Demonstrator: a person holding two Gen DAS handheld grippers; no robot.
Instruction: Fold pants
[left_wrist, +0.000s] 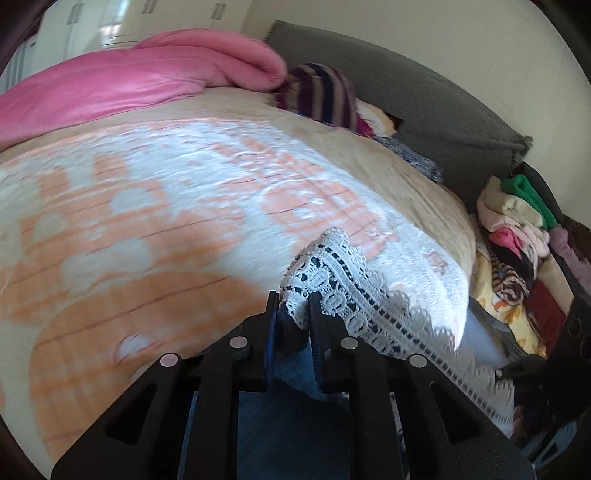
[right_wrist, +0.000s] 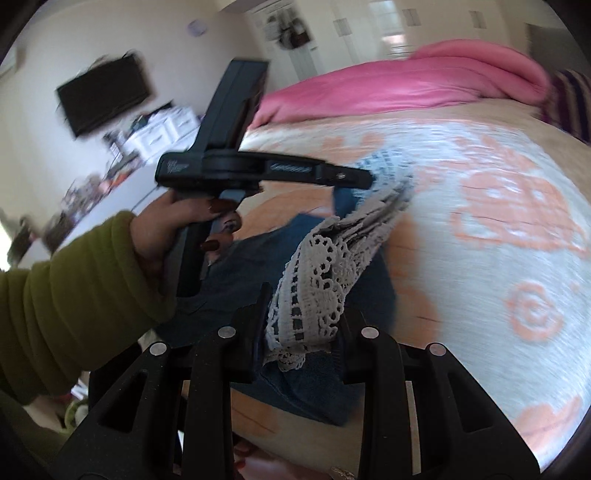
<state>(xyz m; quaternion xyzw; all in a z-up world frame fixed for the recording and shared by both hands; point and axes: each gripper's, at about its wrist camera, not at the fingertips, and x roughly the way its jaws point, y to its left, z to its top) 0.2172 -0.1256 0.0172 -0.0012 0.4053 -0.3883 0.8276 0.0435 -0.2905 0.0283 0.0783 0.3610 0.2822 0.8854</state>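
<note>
Spread across the bed (left_wrist: 147, 221) is lying an orange-and-white cover, and above its near edge the pants (right_wrist: 317, 384), blue denim with a white lace hem (right_wrist: 317, 288), are hanging between two tools. Both hems are being gripped: the left hand-held gripper (left_wrist: 293, 314) is clenching the lace-trimmed end of one leg, and the right hand-held gripper (right_wrist: 303, 325) is clenching the other, with lace bunching between its jaws. I judge the two ends are being held side by side so the legs can be laid together lengthwise, the rest of the denim trailing down toward the bed's edge.

From the right wrist view I am seeing what the left one is missing: the person's left hand (right_wrist: 177, 221) in an olive sleeve (right_wrist: 66, 295), squeezing the handle of the left tool, and the lace stretching from one gripper to the other. A dark screen (right_wrist: 103, 92) is hanging on the far wall there too.

From the left wrist view, a clothes pile (left_wrist: 517, 236) is sitting beside the bed, a grey headboard (left_wrist: 424, 103) behind it. A pink duvet (left_wrist: 129, 85) is showing in both views.
</note>
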